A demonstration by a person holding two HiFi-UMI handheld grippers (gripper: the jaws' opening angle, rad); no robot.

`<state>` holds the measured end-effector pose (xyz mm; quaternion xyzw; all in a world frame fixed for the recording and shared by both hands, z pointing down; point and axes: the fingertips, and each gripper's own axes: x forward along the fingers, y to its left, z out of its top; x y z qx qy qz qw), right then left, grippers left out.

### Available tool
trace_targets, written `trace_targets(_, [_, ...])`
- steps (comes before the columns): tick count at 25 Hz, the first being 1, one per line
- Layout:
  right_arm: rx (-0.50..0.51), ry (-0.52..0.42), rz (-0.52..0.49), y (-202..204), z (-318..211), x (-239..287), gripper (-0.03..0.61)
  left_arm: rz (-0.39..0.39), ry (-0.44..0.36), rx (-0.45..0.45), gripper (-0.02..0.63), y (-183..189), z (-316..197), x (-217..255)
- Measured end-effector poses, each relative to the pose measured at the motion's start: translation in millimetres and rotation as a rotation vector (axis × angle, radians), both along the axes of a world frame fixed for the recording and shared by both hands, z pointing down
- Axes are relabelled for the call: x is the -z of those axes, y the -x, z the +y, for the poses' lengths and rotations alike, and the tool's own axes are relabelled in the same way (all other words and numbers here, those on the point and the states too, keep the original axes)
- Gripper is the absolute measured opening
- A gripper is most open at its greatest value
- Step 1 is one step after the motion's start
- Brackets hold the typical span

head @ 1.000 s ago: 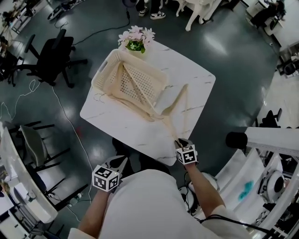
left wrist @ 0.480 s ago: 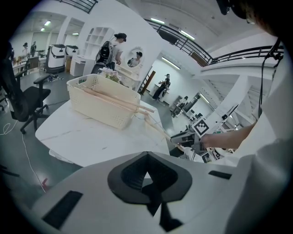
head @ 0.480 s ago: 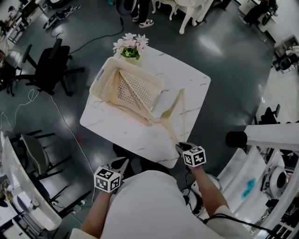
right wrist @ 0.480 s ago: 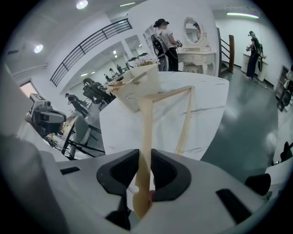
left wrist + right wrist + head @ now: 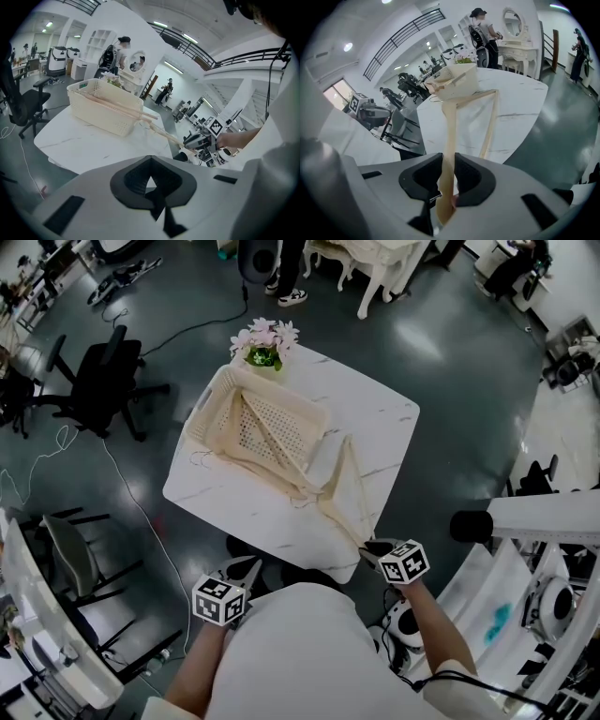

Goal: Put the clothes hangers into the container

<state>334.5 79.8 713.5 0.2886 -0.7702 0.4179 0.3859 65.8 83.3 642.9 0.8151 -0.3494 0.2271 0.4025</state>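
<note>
The right tongs (image 5: 448,176) pinch one arm of a pale hanger (image 5: 450,117) whose far end reaches the basket (image 5: 464,77) on the counter (image 5: 511,108). The left tongs (image 5: 151,180) are pressed together, empty.

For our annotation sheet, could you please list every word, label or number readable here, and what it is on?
None: no text is readable in any view.
The marker cubes on the left claw and right claw: black-and-white square patterns, no lettering.
On the clothes hanger and basket: no print visible.
</note>
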Motion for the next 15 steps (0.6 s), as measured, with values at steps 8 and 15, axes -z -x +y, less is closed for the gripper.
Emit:
trace_targets(8, [0.058, 0.038, -0.019, 0, 22, 24, 0.091, 0.008, -0.006, -0.002, 0.008, 2, -1, -1])
trace_targets(15, [0.056, 0.038, -0.022, -5, 45, 38, 0.092, 0.022, 0.006, -0.022, 0.008, -6, 1, -5])
